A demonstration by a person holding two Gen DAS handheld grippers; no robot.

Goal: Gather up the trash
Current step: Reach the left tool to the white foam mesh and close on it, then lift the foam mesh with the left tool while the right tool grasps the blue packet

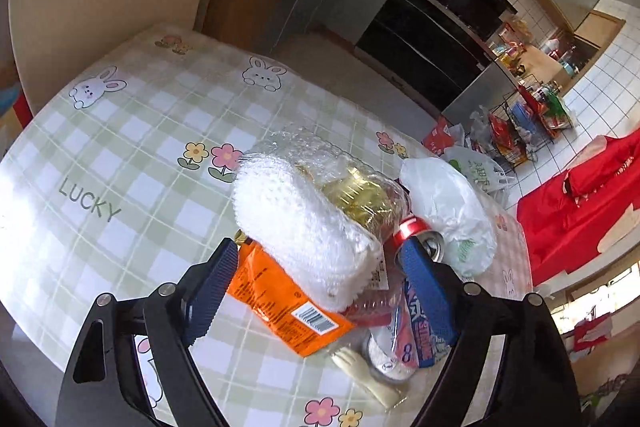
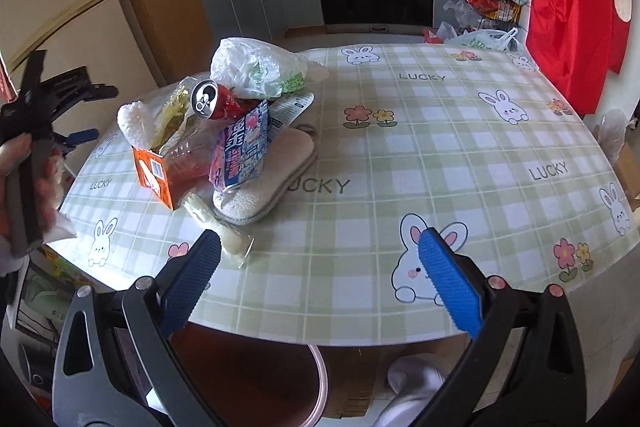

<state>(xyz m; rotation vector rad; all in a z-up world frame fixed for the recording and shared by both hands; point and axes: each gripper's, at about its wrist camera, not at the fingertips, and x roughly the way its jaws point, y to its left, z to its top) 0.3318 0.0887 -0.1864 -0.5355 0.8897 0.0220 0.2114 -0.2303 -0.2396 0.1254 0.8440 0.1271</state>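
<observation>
On the table (image 2: 400, 163) the trash pile (image 1: 320, 235) lies uncollected; my left gripper (image 1: 320, 291) straddles it unclenched, right gripper (image 2: 320, 283) spread, empty.

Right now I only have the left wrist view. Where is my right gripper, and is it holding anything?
Observer: The right gripper is open and empty, over the near edge of the table, apart from the trash pile.
Operator: What is the blue packet resting on?
Observer: A beige pad lies flat on the table, and the blue packet leans over it.
</observation>
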